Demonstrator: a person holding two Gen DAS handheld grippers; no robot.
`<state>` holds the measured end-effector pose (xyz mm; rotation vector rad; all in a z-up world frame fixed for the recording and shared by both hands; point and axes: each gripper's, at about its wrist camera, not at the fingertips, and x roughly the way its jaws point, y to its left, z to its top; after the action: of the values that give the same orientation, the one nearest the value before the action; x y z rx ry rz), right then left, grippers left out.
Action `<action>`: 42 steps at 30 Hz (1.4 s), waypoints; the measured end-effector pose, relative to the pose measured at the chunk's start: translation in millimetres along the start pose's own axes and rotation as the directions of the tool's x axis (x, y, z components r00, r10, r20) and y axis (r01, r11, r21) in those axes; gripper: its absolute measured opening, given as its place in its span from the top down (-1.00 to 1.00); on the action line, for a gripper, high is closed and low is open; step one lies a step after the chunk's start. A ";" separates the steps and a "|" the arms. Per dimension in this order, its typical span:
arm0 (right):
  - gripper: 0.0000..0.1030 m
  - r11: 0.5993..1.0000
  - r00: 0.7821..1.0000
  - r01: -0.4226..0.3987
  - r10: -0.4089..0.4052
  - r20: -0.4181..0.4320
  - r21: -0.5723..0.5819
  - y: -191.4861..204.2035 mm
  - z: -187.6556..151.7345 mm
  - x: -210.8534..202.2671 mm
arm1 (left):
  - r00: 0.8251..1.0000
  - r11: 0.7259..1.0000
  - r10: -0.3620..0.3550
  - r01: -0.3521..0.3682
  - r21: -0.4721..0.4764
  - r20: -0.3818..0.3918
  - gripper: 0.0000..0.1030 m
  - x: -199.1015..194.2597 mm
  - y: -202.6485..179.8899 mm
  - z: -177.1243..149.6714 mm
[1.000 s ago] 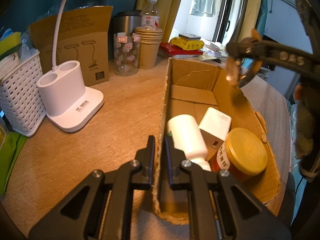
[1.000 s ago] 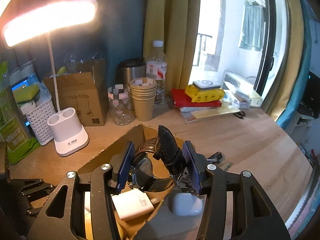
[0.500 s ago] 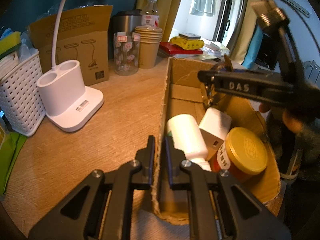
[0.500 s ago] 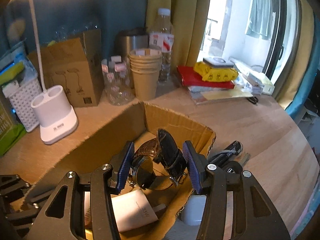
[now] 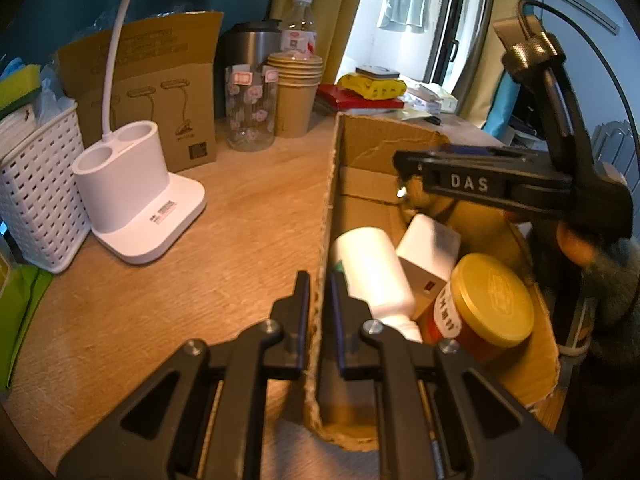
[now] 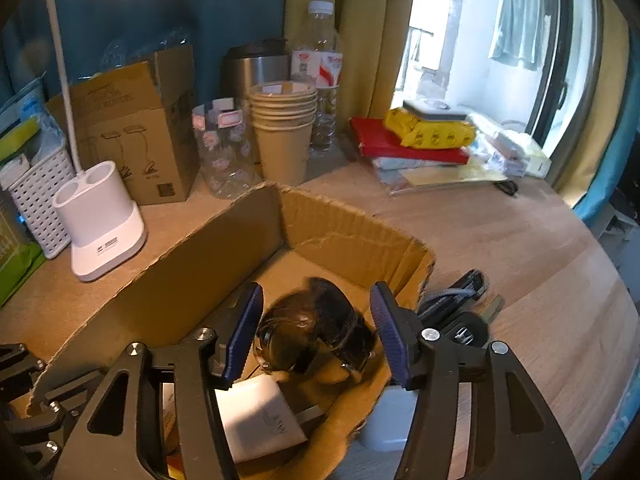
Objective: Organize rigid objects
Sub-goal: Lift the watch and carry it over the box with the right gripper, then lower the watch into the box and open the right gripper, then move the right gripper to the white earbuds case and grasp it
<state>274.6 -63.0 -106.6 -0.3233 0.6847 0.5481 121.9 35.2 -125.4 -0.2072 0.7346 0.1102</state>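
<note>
While left gripper (image 5: 319, 308) pinches cardboard box (image 6: 224, 240) wall, our right gripper (image 6: 316, 336) gapes wide; wristwatch (image 6: 316, 332) loose between pads, inside box. Risk: snagging strap on withdrawal.

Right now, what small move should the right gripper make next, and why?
Probably raise the right gripper straight out of the cardboard box: its jaws stand wider than the watch, which looks blurred and loose inside, while the left gripper clamps the box wall.
</note>
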 end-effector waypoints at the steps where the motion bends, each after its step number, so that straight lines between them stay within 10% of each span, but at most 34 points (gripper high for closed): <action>1: -0.27 1.000 1.000 0.002 -0.002 0.002 0.002 -1.8 1.1 0.1 | 1.000 1.000 -0.001 0.001 -0.002 -0.001 0.80 0.3 -0.4 -0.2; 22: -0.36 0.995 0.995 -0.098 0.098 -0.007 0.028 -6.7 -24.4 -32.9 | 1.000 1.000 -0.002 0.002 0.002 0.001 0.80 1.1 -1.3 -1.2; 42: -0.44 0.991 0.992 -0.005 -0.012 0.123 0.134 -52.4 -39.6 -84.1 | 1.000 1.000 -0.002 0.002 0.002 0.000 0.80 1.2 -1.2 -1.0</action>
<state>230.6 -154.4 -73.7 -0.1629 0.5982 0.5117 122.3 33.9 -126.7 -0.2065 0.7342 0.1073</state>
